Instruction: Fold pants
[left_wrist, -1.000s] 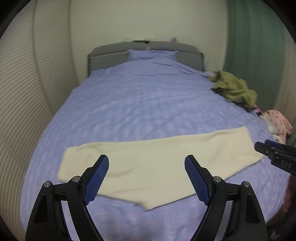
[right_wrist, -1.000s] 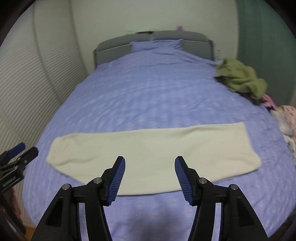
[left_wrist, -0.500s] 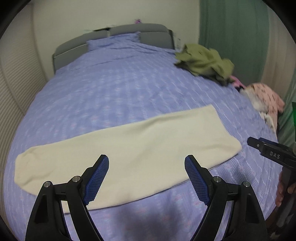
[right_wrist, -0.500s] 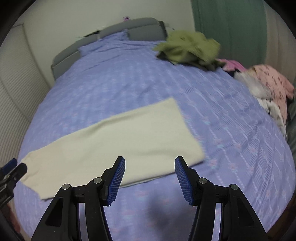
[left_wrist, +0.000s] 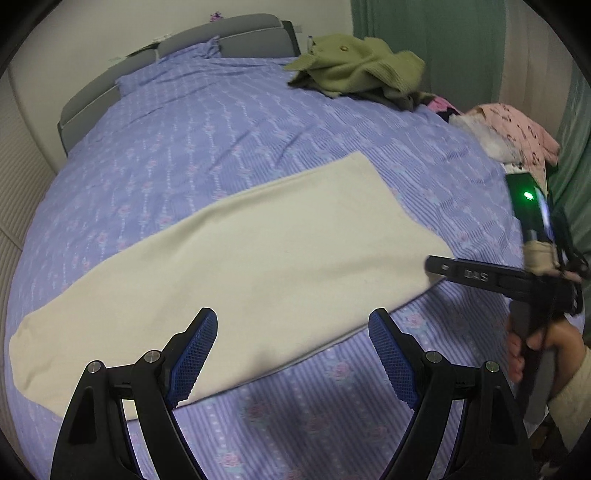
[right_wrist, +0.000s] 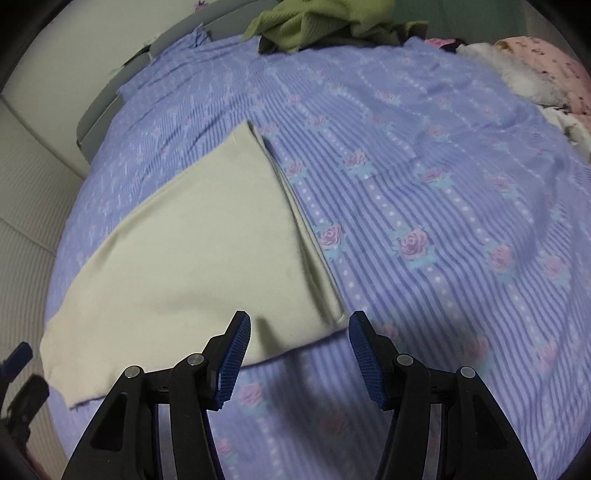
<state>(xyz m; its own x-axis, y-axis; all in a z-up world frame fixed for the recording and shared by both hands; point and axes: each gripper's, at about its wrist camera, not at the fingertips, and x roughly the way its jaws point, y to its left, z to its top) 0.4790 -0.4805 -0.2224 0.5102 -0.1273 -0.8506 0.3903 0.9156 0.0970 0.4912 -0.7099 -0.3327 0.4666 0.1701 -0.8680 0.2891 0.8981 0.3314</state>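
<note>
Cream pants (left_wrist: 229, 266) lie flat in a long strip on the purple flowered bed (left_wrist: 221, 129), folded lengthwise. My left gripper (left_wrist: 293, 354) is open and empty, over the strip's near edge. My right gripper (right_wrist: 299, 350) is open and empty, low over the near right corner of the pants (right_wrist: 192, 251); the corner lies between its fingers. In the left wrist view the right gripper (left_wrist: 436, 264) reaches that same end from the right, held by a hand.
A green garment pile (left_wrist: 354, 62) lies at the far right of the bed, with pink and white clothes (left_wrist: 513, 129) nearer on the right edge. A grey headboard (left_wrist: 221, 35) and a pillow are at the far end. A ribbed wall (right_wrist: 26, 206) is at left.
Both grippers have swung to the right and come closer to the bed. The right gripper has dropped to the right end of the pants. The pants have not moved.
</note>
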